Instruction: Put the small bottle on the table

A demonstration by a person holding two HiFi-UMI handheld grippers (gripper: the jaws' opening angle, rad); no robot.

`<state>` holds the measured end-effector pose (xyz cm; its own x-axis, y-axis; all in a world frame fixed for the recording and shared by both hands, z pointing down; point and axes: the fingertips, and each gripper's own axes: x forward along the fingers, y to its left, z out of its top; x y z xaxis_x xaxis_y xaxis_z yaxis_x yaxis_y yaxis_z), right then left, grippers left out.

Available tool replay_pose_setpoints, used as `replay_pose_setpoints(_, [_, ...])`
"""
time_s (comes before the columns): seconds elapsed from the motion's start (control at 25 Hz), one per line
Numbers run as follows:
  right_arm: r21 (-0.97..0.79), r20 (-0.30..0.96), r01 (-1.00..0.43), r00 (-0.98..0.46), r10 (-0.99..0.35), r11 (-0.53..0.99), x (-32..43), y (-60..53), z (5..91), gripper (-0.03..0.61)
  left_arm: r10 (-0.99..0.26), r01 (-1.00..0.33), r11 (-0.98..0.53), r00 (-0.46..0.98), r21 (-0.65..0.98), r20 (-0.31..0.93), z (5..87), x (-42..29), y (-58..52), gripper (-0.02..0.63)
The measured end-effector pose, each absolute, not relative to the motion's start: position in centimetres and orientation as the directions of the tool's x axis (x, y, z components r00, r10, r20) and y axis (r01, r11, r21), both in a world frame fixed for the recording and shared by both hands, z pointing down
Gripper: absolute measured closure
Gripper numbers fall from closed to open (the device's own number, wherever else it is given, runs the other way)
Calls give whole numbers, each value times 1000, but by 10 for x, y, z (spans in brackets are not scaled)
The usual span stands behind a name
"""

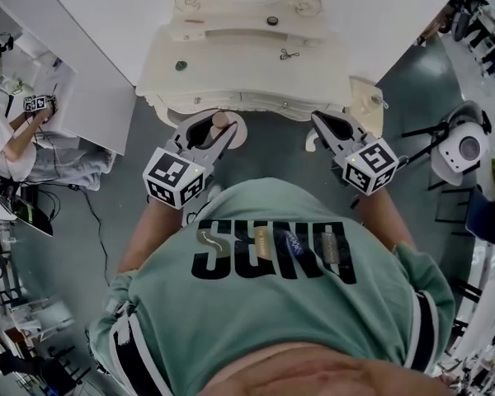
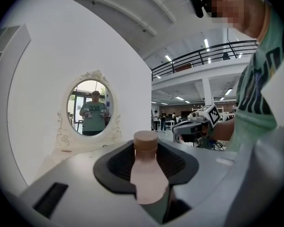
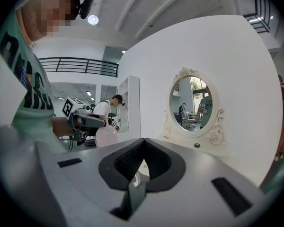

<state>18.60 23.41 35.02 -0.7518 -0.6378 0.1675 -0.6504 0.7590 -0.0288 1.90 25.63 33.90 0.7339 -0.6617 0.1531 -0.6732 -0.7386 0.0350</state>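
A small pale pink bottle (image 1: 220, 122) with a tan cap is held upright in my left gripper (image 1: 217, 130), shut on its body, in the air just in front of the cream dressing table (image 1: 231, 64). In the left gripper view the bottle (image 2: 146, 174) fills the gap between the black pads (image 2: 114, 164). My right gripper (image 1: 322, 124) hovers level with it at the table's front right, shut with nothing in it; in its own view the pads (image 3: 128, 161) meet at the tips. From there the left gripper (image 3: 87, 121) and the bottle (image 3: 106, 135) show at the left.
An oval mirror (image 2: 89, 108) stands at the back of the table. Small items lie on the top: a green piece (image 1: 181, 65), a dark knob (image 1: 272, 21), a clip (image 1: 289, 54). A white stand (image 1: 466, 147) is at the right; a seated person (image 1: 8, 139) at the left.
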Motion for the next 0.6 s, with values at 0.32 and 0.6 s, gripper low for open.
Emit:
replay_pose_setpoints(0.32, [-48, 183, -660, -744, -643, 750, 157, 182, 360, 584, -647, -660, -749, 747, 56, 154, 347, -9, 200, 471])
replay_pose_setpoints(0.6, [-42, 175, -690, -717, -674, 723, 116, 104, 357, 584, -589, -599, -800, 797, 46, 136, 344, -44, 110, 470])
